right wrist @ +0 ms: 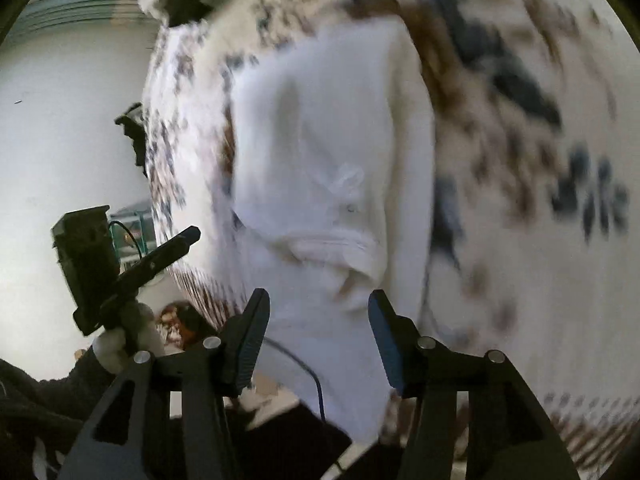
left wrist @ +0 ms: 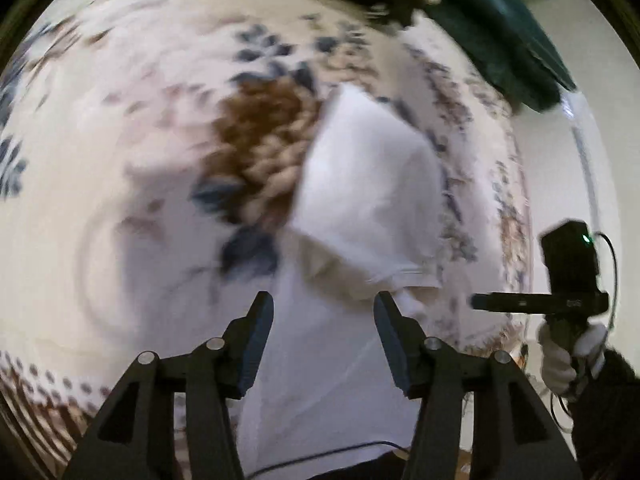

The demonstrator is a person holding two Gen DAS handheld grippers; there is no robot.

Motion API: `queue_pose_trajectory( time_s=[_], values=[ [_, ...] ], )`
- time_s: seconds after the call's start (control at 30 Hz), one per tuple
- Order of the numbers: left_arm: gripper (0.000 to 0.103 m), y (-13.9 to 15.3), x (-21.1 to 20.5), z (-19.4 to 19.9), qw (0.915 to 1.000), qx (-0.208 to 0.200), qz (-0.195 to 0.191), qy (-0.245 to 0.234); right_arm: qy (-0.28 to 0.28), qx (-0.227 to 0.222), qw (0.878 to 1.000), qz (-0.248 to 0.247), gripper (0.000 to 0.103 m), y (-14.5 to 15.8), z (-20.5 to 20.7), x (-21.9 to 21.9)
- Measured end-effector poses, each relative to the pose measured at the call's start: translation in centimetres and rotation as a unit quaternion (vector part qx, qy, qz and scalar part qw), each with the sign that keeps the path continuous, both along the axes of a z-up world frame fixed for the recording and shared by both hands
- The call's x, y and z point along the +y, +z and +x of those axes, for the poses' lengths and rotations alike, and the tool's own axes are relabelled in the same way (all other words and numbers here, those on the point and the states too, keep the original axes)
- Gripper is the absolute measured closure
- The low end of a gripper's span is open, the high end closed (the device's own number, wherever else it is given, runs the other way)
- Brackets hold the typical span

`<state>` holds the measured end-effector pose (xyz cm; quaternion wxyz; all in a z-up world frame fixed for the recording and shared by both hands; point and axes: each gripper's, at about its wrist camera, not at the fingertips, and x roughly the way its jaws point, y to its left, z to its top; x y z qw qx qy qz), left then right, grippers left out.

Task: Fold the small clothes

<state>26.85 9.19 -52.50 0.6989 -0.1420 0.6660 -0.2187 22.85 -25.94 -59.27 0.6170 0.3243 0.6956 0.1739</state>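
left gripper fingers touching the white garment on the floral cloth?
Cannot tell. In the left wrist view the left gripper has its jaws open with the white garment showing between and beyond them, but motion blur hides any contact or gap.

White garment (left wrist: 360, 184), plain, no print; reads white with a slightly cream folded edge in the right wrist view (right wrist: 320, 152). Cloth under it (left wrist: 120, 120) is off-white with navy-blue leaf/floral motifs, a brown and tan blotch at centre (left wrist: 260, 136), and a brown dotted border (left wrist: 40, 396). Dark green fabric (left wrist: 508, 36) at top right. Left gripper (left wrist: 323, 312) black with dark blue-grey finger pads; right gripper (right wrist: 318, 310) black, pads blue. White glove (left wrist: 560, 356) on hand, black sleeve. Wall (right wrist: 60, 120) white.
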Motion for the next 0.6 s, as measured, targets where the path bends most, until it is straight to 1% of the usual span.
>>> queue_pose_trajectory(
  time_s=[0.07, 0.17, 0.23, 0.27, 0.3, 0.33, 0.4, 0.43, 0.47, 0.5, 0.53, 0.57, 0.6],
  values=[
    [0.053, -0.5, 0.1, 1.0, 0.9998, -0.004, 0.009, 0.015, -0.036, 0.003, 0.999, -0.008, 0.049, -0.3, -0.4, -1.4],
    [0.053, -1.9, -1.1, 4.3, 0.9993, -0.009, 0.013, 0.033, -0.100, 0.004, 0.995, -0.014, 0.049, -1.0, 1.3, -3.2],
    [0.053, -3.1, -2.6, 7.3, 0.9991, -0.010, 0.001, 0.042, -0.145, -0.004, 0.989, -0.011, 0.049, -1.8, 3.2, -4.2],
    [0.053, -3.8, -3.1, 8.4, 0.9989, -0.009, 0.004, 0.045, -0.166, -0.006, 0.986, -0.006, 0.049, -2.3, 4.3, -4.6],
    [0.053, -4.4, -3.8, 9.7, 0.9988, -0.007, -0.002, 0.049, -0.189, -0.003, 0.982, -0.002, 0.049, -3.0, 5.3, -5.0],
    [0.053, -5.1, -4.5, 10.9, 0.9986, -0.004, -0.018, 0.050, -0.221, 0.005, 0.975, 0.011, 0.049, -4.0, 6.4, -5.4],
    [0.053, -6.1, -5.8, 12.7, 0.9987, 0.001, -0.030, 0.042, -0.260, 0.027, 0.965, 0.033, 0.049, -5.8, 8.1, -5.7],
    [0.054, -6.2, -6.3, 13.1, 0.9988, -0.002, -0.031, 0.037, -0.269, 0.034, 0.962, 0.042, 0.049, -6.2, 8.6, -5.7],
    [0.056, -6.2, -6.8, 13.4, 0.9991, -0.012, -0.026, 0.031, -0.275, 0.050, 0.959, 0.043, 0.051, -7.2, 9.3, -5.5],
    [0.072, -5.9, -7.1, 13.6, 0.9991, -0.025, -0.023, 0.026, -0.279, 0.056, 0.958, 0.043, 0.057, -7.5, 9.6, -5.4],
    [0.091, -5.7, -7.4, 13.6, 0.9990, -0.032, -0.023, 0.021, -0.284, 0.052, 0.957, 0.038, 0.085, -7.6, 9.9, -5.4],
    [0.101, -5.3, -7.6, 13.7, 0.9988, -0.036, -0.029, 0.015, -0.290, 0.045, 0.956, 0.025, 0.097, -7.3, 10.0, -5.6],
    [0.101, -5.0, -7.7, 13.9, 0.9984, -0.043, -0.034, 0.017, -0.305, 0.033, 0.952, 0.020, 0.099, -6.9, 9.9, -6.2]
  ],
)
